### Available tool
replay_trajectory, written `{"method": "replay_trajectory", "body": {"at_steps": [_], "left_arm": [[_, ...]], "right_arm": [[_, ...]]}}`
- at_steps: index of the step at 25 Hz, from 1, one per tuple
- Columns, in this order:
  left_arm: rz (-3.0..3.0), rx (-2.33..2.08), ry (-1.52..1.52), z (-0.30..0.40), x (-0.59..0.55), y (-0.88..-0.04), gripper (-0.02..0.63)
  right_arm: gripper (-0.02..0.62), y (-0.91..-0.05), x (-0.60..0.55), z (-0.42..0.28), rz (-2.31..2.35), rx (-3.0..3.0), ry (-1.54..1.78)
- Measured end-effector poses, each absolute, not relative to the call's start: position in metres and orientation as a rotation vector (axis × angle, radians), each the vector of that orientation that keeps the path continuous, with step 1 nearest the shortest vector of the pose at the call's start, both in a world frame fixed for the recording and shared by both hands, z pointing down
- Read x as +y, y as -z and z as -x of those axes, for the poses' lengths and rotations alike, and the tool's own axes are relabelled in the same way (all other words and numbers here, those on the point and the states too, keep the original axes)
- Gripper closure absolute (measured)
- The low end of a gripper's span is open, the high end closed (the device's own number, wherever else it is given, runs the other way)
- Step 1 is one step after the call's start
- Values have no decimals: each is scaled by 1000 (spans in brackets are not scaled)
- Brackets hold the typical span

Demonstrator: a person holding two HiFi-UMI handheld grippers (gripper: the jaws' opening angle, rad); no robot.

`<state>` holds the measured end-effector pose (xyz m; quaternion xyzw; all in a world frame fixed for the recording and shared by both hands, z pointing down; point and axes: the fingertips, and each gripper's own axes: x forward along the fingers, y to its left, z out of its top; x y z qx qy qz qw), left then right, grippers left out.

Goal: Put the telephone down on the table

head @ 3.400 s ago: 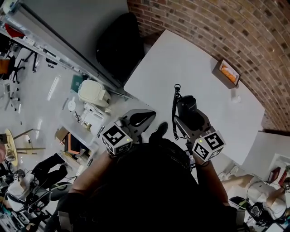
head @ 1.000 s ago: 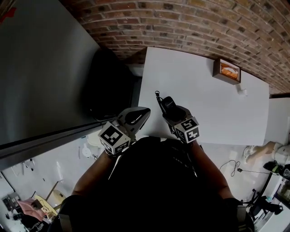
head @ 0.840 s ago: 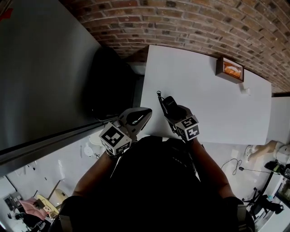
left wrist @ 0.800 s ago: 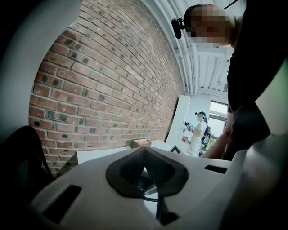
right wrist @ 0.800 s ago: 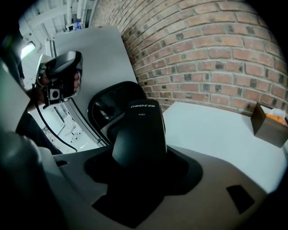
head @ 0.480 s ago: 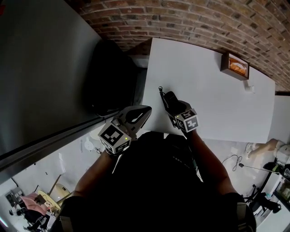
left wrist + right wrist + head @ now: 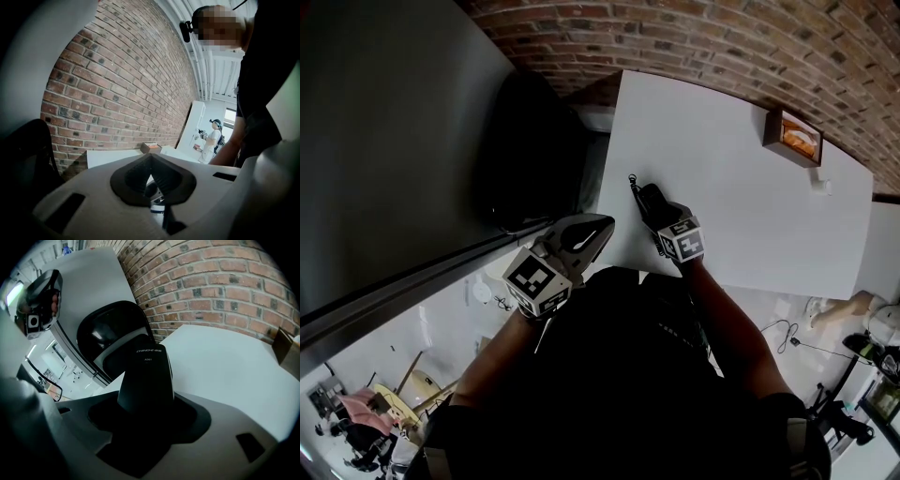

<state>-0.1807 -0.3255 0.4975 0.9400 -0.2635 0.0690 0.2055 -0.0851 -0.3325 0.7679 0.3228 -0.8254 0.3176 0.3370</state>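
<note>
Head view: the white bench (image 7: pixel 741 178) is seen running up to the brick wall (image 7: pixel 694 37), and over its near edge the black telephone (image 7: pixel 653 202) is gripped in the right claw (image 7: pixel 661 218); contact with the surface cannot be told. The carry is judged nearly done, and a lowering onto the bench followed by a parting of the jaws is called for next. The left claw (image 7: pixel 598 223) is closed on nothing, beside the bench's near corner.

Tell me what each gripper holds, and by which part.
The right gripper holds the black telephone by one end; the other end sticks out forward. The left gripper is shut and empty.
</note>
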Motion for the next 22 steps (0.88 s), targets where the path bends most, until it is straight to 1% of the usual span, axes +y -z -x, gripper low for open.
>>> {"method": "replay_trajectory", "body": {"at_steps": [22], "left_arm": [[-2596,-792,-206,191,-321,-505,600]], "right_arm": [[319,-799,-327,78,-799,-2048,-759]]}}
